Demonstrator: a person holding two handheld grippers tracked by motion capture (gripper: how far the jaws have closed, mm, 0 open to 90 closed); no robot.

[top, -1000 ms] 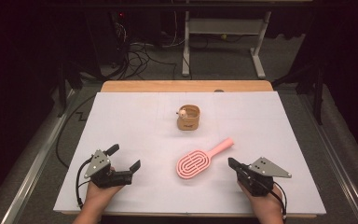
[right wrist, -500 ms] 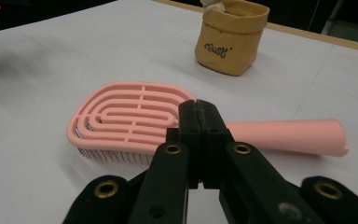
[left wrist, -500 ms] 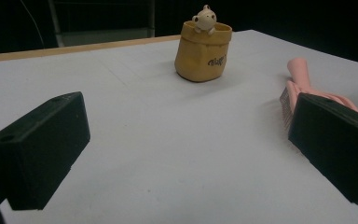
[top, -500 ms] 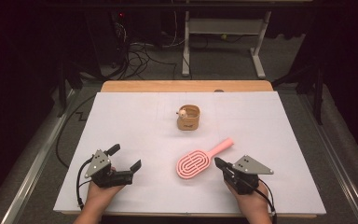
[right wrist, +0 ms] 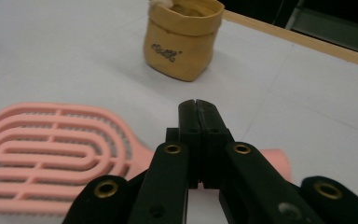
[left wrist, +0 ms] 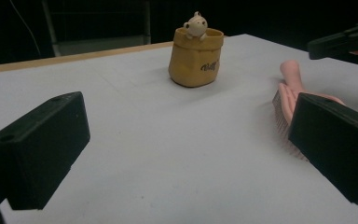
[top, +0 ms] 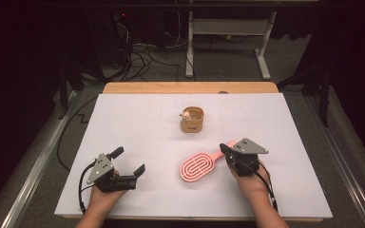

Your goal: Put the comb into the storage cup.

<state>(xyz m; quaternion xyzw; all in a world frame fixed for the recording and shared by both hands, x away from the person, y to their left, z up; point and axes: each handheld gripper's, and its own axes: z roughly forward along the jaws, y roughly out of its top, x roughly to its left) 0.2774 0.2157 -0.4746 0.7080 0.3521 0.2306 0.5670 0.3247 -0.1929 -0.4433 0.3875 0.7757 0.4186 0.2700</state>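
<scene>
Nearest the person, at about seven o'clock on the white table (top: 147, 118), the left gripper (top: 129, 163) rests low over the surface with its jaws spread wide and nothing between them. In the left gripper view its two black pads (left wrist: 39, 149) stand far apart, with bare white table between them.

At about five o'clock, the right gripper (top: 224, 149) is held in the person's right hand (top: 252, 183), with its jaws pressed together. The right gripper view shows the two pads (right wrist: 190, 122) meeting flat with no gap and nothing clamped between them. The closed tip sits over the handle of the pink brush (top: 200, 165); whether it touches the handle cannot be told.

The pink brush lies flat on the table a little toward five o'clock of the centre, between the two grippers and much nearer the right one. Its oval head, with looping ridges, points toward seven o'clock, and its handle runs up toward one o'clock, passing under the right gripper's tip. In the right gripper view the head (right wrist: 51, 149) lies at the left and the handle's end shows just right of the jaws.

Farther off, near the centre and toward twelve o'clock, a small yellow pouch (top: 192, 121) stands upright with a tiny pale figure (top: 186, 114) peeking over its rim. It is well apart from the brush.

Beyond it, the table's wooden edge (top: 190, 88) runs along the far side.
</scene>
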